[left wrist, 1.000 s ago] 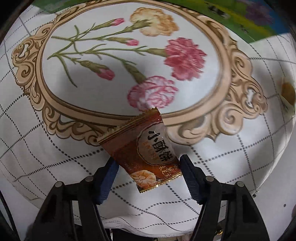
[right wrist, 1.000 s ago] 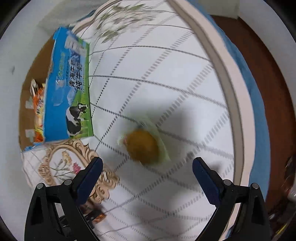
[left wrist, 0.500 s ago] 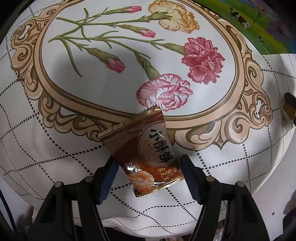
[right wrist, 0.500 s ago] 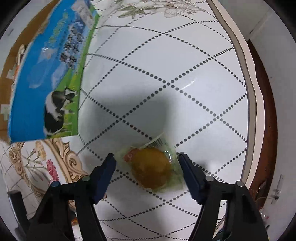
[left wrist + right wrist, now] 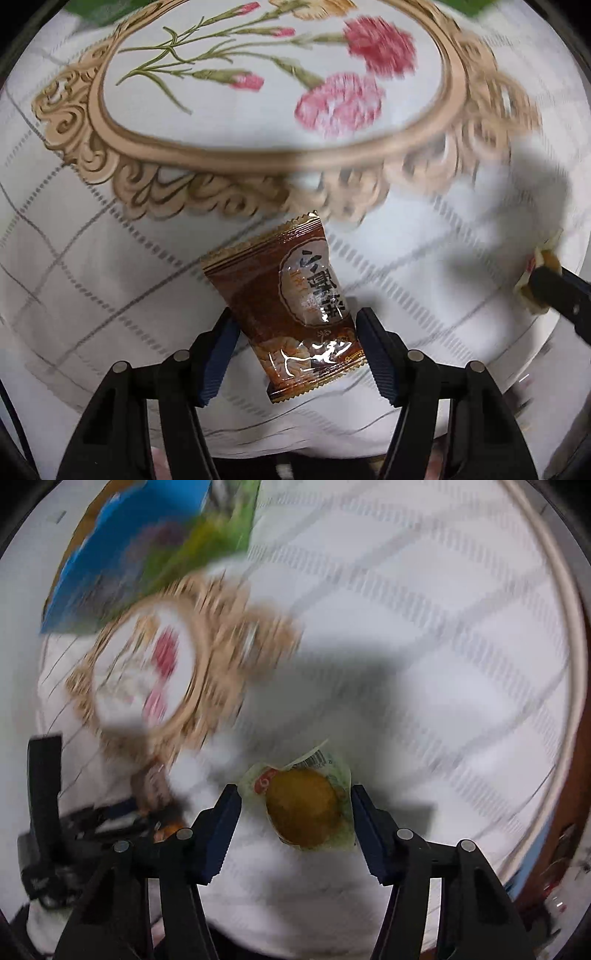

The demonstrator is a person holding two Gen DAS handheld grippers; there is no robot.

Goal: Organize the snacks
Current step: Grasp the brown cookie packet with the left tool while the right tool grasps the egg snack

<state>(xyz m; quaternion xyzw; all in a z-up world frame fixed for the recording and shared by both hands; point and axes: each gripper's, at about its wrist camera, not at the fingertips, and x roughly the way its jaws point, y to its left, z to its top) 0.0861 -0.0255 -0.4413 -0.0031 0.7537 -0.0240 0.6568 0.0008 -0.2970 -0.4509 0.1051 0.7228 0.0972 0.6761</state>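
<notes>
A brown foil snack packet (image 5: 291,306) with printed characters sits between the blue pads of my left gripper (image 5: 295,321). The jaws are closing and both pads press on it, above the white tablecloth (image 5: 110,277). A round yellow pastry in a clear wrapper (image 5: 306,808) is between the pads of my right gripper (image 5: 294,794), whose jaws are closing with the wrapper touching both pads. The pastry looks sharp while the cloth behind it is blurred. At the right edge of the left wrist view, the right gripper's black finger (image 5: 557,295) shows with the pastry (image 5: 543,258).
A blue and green milk carton (image 5: 147,546) lies at the far left of the table. A floral medallion (image 5: 258,74) is printed on the cloth. The round table's rim (image 5: 569,664) curves along the right. The left gripper's black body (image 5: 44,794) sits low on the left.
My right gripper came down around the pastry, narrowed onto it and swung it towards the floral medallion. My left gripper slid across the cloth with the brown packet still in it.
</notes>
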